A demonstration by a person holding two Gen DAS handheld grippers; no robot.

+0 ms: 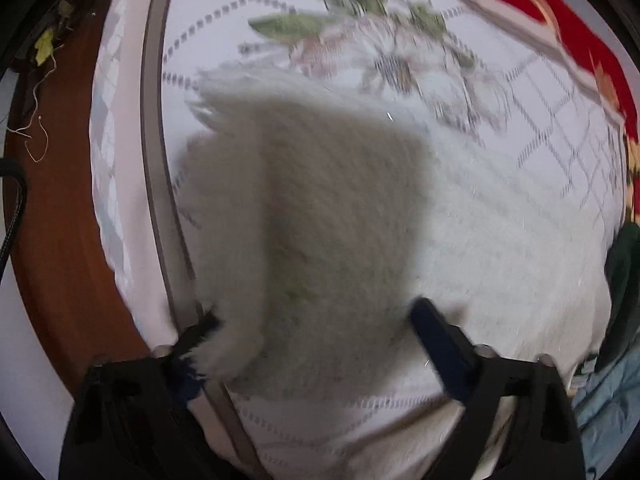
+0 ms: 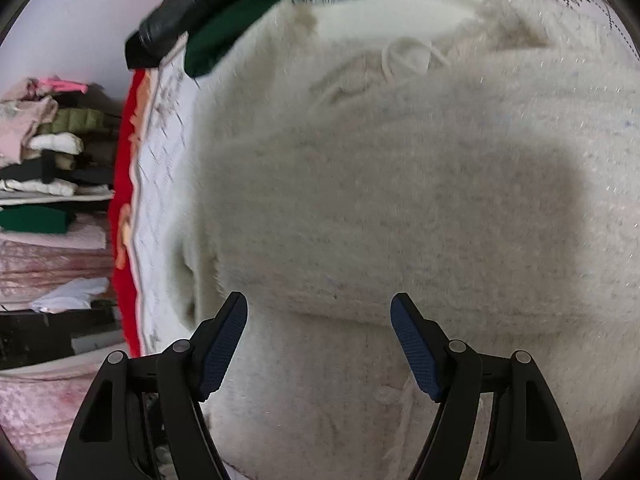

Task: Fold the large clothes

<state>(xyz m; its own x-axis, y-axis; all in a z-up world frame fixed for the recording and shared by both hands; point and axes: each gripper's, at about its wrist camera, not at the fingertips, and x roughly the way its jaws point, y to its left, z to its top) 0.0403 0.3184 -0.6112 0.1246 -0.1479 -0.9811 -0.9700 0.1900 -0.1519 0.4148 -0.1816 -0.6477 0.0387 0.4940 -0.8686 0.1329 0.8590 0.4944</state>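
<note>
Fluffy cream-white knit sweater lies spread on the bed, over a white quilted bedspread with grey dashed lattice and a floral print. Seen from the right wrist camera, the sweater fills most of the field; a folded edge runs across it just ahead of the fingertips.

Right gripper: jaws stand apart, both blue textured pads clear of the knit. Nothing between them but the sweater surface below. Not gripping.

Left gripper: points steeply down at the sweater, near the bedspread's grey piped edge. Jaws stand wide. A fuzzy flap of the sweater lies against the left finger; the right finger's blue pad sits free above the knit. Frame is motion-blurred, so whether the left pad touches the flap cannot be settled; no clamped grip shows.

Surroundings: red blanket with an orange pattern along the bed's far side. Dark green garment and a black glossy item lie at the sweater's top end. Brown wooden floor beside the bed.

Storage: open shelving at the left of the right wrist view holds stacked folded clothes in pink, olive, white and black; a green folded piece sits on the level below.
</note>
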